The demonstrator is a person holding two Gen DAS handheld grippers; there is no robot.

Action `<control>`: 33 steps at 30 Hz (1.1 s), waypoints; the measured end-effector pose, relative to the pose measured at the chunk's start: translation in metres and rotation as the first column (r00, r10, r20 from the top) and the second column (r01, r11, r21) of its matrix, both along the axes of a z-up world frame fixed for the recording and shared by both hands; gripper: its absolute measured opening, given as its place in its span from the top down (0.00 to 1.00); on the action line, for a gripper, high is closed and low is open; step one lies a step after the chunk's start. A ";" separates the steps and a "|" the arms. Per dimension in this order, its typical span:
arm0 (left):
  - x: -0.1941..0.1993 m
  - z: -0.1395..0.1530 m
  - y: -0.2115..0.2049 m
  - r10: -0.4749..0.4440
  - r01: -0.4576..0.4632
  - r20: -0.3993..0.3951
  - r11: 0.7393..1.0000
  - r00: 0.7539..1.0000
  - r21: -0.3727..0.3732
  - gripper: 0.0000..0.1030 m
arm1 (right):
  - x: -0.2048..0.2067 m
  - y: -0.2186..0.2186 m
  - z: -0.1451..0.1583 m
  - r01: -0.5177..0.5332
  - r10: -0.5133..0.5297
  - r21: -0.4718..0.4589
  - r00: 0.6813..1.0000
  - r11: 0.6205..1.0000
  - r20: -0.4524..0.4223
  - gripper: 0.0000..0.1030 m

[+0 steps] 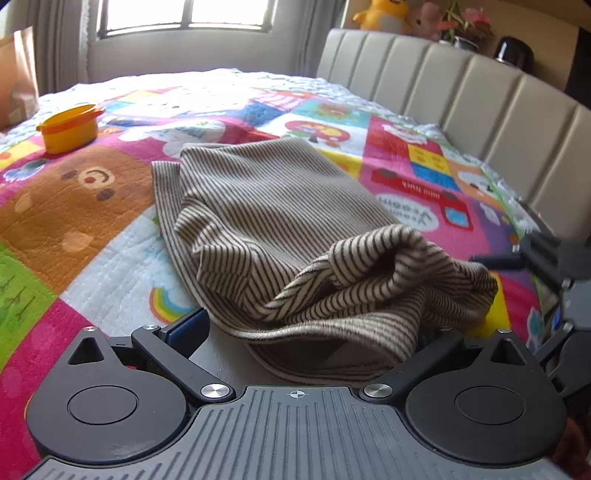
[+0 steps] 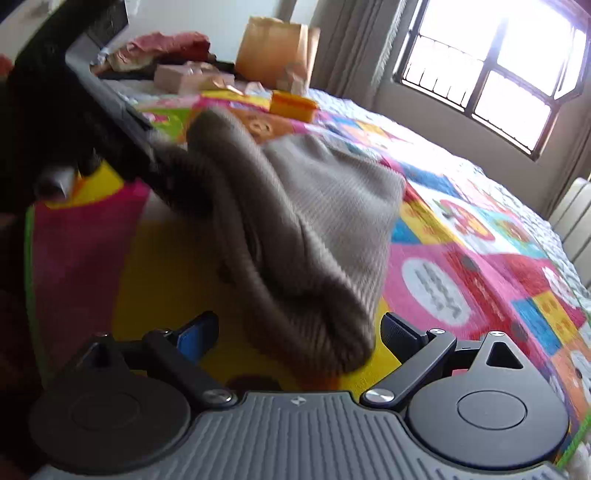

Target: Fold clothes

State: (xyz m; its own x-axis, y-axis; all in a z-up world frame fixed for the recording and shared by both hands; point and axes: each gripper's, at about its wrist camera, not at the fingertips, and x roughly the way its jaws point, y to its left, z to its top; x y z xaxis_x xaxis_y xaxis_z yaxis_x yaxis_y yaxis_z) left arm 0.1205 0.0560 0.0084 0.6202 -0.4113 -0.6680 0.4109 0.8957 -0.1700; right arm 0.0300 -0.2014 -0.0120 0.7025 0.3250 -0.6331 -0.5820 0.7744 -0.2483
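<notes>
A beige garment with thin dark stripes [image 1: 266, 206] lies on the colourful quilt [image 1: 74, 221], its near end bunched into loose folds [image 1: 388, 273]. My left gripper [image 1: 310, 328] is open at that near edge. Its left blue pad [image 1: 188, 325] is clear of the cloth, and the right finger is hidden under the folds. In the right wrist view the same garment [image 2: 325, 206] is blurred, with a thick fold [image 2: 317, 332] lying between the wide-apart fingers of my right gripper [image 2: 299, 325], which is open. The pads do not press on the cloth. The left gripper's dark body [image 2: 92, 122] sits at the cloth's far-left edge.
An orange plastic tub [image 1: 70, 127] stands on the quilt at the far left. A padded headboard [image 1: 461, 96] runs along the right side, with plush toys [image 1: 384, 16] above it. A paper bag [image 2: 273, 51], boxes and piled clothes [image 2: 177, 48] sit at the bed's far edge by the window [image 2: 491, 62].
</notes>
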 end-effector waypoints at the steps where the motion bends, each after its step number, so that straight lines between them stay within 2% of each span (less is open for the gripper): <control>1: 0.001 0.000 0.000 0.002 -0.002 -0.003 1.000 1.000 -0.005 0.00 | 0.000 -0.001 -0.001 0.006 -0.006 0.008 1.000 1.000 -0.004 0.07; 3: 0.002 -0.001 -0.001 0.004 -0.004 -0.008 1.000 1.000 -0.008 0.00 | -0.003 -0.001 -0.001 0.006 -0.006 0.005 1.000 1.000 0.015 0.06; 8: 0.001 0.000 0.000 0.009 -0.009 -0.014 1.000 1.000 -0.014 0.00 | -0.006 0.015 -0.001 -0.011 0.021 -0.074 0.991 0.997 0.131 0.06; 13: 0.002 0.001 0.002 0.015 -0.015 -0.015 0.999 1.000 -0.028 0.00 | -0.001 0.038 -0.003 -0.066 0.087 -0.118 0.980 0.991 0.181 0.09; 14: 0.001 0.001 0.003 0.016 -0.016 -0.015 0.999 1.000 -0.031 0.00 | -0.001 0.043 -0.003 -0.078 0.101 -0.127 0.977 0.989 0.189 0.16; 15: 0.001 0.002 0.004 0.016 -0.017 -0.014 0.999 1.000 -0.033 0.00 | 0.000 0.047 -0.003 -0.088 0.114 -0.139 0.974 0.986 0.195 0.29; 17: 0.000 0.003 0.006 0.017 -0.017 -0.011 0.999 1.000 -0.037 0.00 | 0.003 0.053 -0.001 -0.096 0.124 -0.148 0.973 0.984 0.197 0.43; 26: -0.005 0.009 0.031 0.032 -0.032 -0.010 0.995 0.999 -0.096 0.00 | 0.014 0.046 0.008 -0.083 0.088 -0.058 0.992 0.995 0.088 0.55; 33: -0.016 0.020 0.052 0.049 -0.046 0.024 0.990 0.999 -0.133 0.00 | 0.004 0.054 0.011 -0.111 0.121 -0.135 0.990 0.985 0.067 0.66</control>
State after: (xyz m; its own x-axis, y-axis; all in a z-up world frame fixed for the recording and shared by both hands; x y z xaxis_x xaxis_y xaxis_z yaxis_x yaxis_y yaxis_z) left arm 0.1045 0.1077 0.0286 0.6581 -0.4648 -0.5924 0.3746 0.8846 -0.2779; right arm 0.0342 -0.1478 -0.0013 0.7118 0.3251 -0.6226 -0.6419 0.6609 -0.3887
